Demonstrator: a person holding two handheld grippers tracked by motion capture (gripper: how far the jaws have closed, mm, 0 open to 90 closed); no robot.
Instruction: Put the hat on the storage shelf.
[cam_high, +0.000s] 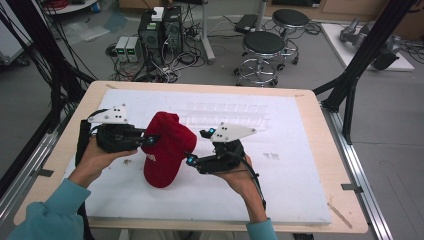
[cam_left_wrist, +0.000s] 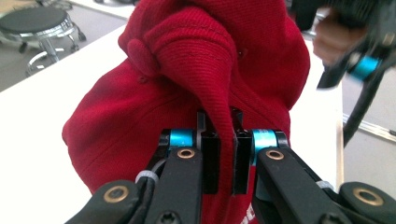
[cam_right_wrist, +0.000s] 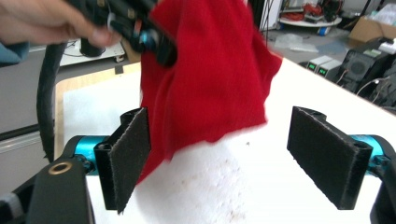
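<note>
White padding (cam_high: 280, 180) covers the tabletop; near its left edge, the left gripper (cam_high: 150, 138) pinches a fold of the red cap (cam_high: 167, 150), while the right gripper (cam_high: 197, 146), jaws spread wide, sits just beside the cap's right side.

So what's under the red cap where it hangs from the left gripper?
Bare white board lies under the red cap, pinched by the left gripper; where its lower edge meets the board is covered.

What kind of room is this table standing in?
Most likely a lab or workshop: computer towers with tangled cables sit on the floor, round stools stand behind the table, and black frame struts rise beside it.
</note>
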